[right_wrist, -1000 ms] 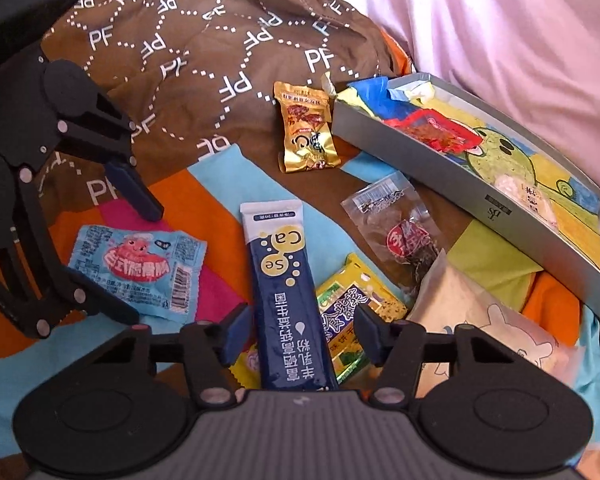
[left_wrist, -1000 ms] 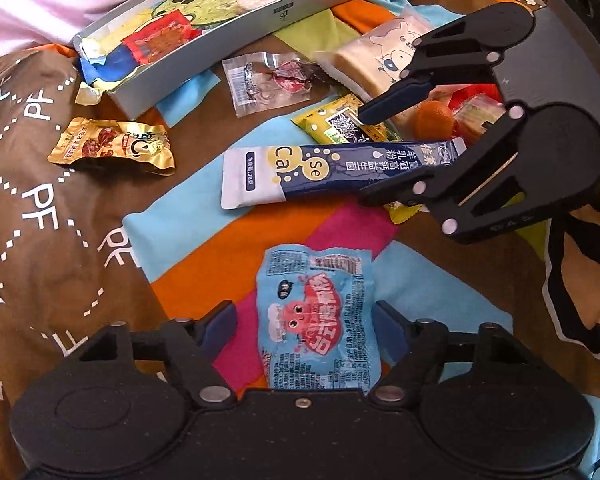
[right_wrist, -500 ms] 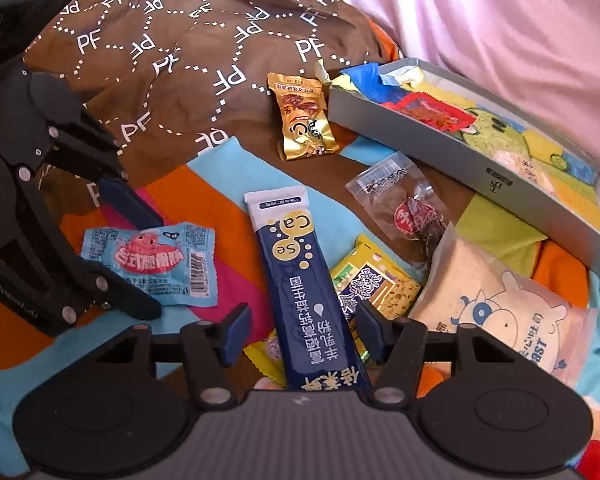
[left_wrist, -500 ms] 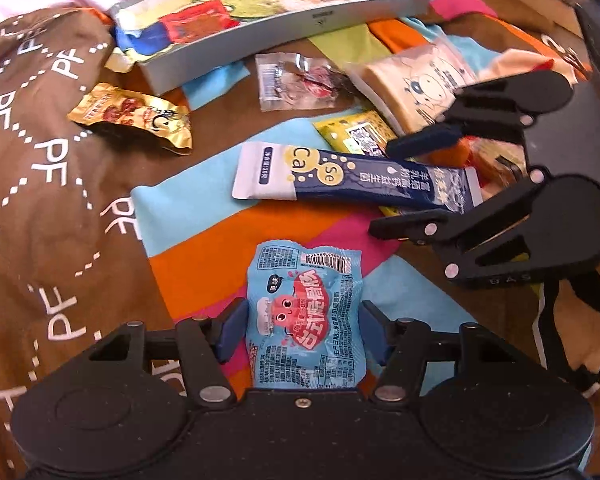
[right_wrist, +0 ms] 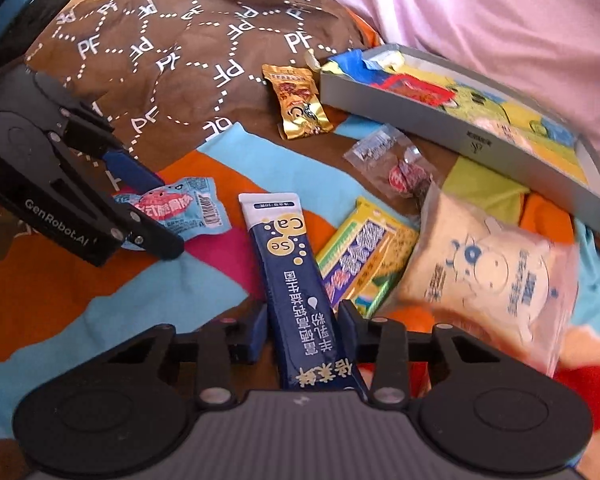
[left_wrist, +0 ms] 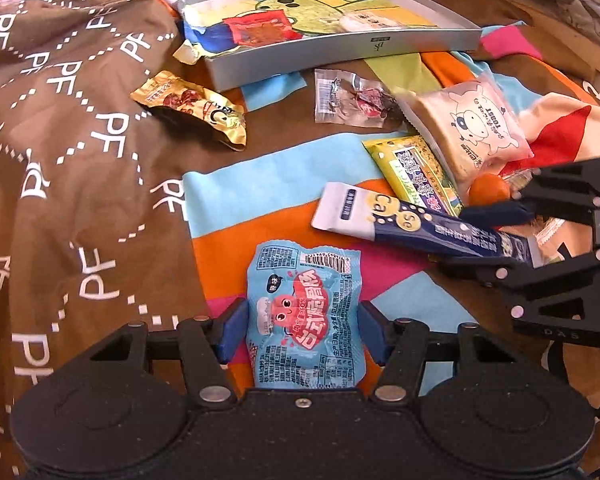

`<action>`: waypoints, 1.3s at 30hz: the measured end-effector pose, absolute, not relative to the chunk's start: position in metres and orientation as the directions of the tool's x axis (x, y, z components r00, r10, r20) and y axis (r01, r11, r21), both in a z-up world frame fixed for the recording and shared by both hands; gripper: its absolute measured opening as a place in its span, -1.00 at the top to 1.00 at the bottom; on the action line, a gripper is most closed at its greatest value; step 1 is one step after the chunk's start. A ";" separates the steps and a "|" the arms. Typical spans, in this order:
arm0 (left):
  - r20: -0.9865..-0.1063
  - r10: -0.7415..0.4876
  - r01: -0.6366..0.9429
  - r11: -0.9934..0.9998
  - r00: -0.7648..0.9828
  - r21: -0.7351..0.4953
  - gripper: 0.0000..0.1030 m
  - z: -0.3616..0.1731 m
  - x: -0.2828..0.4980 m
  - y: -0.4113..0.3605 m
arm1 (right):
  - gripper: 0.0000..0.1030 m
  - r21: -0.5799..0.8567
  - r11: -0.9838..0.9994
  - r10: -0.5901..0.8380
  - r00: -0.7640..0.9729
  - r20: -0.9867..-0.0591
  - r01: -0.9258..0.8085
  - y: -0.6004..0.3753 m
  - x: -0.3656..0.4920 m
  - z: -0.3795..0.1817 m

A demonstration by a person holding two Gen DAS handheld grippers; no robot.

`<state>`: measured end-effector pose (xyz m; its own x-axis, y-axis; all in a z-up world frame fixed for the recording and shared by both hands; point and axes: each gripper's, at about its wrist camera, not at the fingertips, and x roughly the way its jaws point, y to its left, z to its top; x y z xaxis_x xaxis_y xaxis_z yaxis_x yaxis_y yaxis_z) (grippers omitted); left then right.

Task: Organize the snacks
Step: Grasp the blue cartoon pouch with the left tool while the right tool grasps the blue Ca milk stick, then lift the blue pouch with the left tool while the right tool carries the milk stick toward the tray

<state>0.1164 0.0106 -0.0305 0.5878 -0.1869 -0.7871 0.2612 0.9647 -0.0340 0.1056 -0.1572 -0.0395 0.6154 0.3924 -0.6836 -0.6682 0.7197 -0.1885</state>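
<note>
In the left wrist view, a tray (left_wrist: 340,62) lies at upper centre on the bedspread (left_wrist: 80,200). Below it a candy wrapper (left_wrist: 354,98), left a nut packet (left_wrist: 190,108), right a toast bag (left_wrist: 476,128). A long sachet (left_wrist: 412,226) lies centre right, a jelly pouch (left_wrist: 306,316) at bottom centre.

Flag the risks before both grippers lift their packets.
Right gripper holds only the tail of the long navy stick; it may droop, swing, or slip. Its far end overlaps the yellow-green packet, which could be dragged. Left gripper straddles the puffy blue packet; it could squirt out.
</note>
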 end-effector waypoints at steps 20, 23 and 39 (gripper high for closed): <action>-0.772 -0.195 0.237 0.970 0.605 -0.059 -0.19 -0.028 0.104 0.009 | 0.35 -0.120 0.772 0.401 0.623 -0.671 -0.625 -0.167 0.082 -0.041; -0.773 -0.192 0.235 0.970 0.605 -0.058 -0.19 -0.028 0.104 0.008 | 0.38 -0.160 0.767 0.388 0.647 -0.656 -0.621 -0.166 0.074 -0.040; -0.751 -0.180 0.203 0.977 0.636 -0.062 -0.19 -0.018 0.103 0.012 | 0.41 -0.407 0.691 0.341 0.766 -0.545 -0.597 -0.156 0.048 -0.042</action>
<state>0.1031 0.0120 -0.0177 0.6359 -0.1796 -0.7506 0.2031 0.9772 -0.0617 0.0476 -0.1565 -0.0421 0.7657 0.3412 -0.5452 -0.5975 0.6912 -0.4066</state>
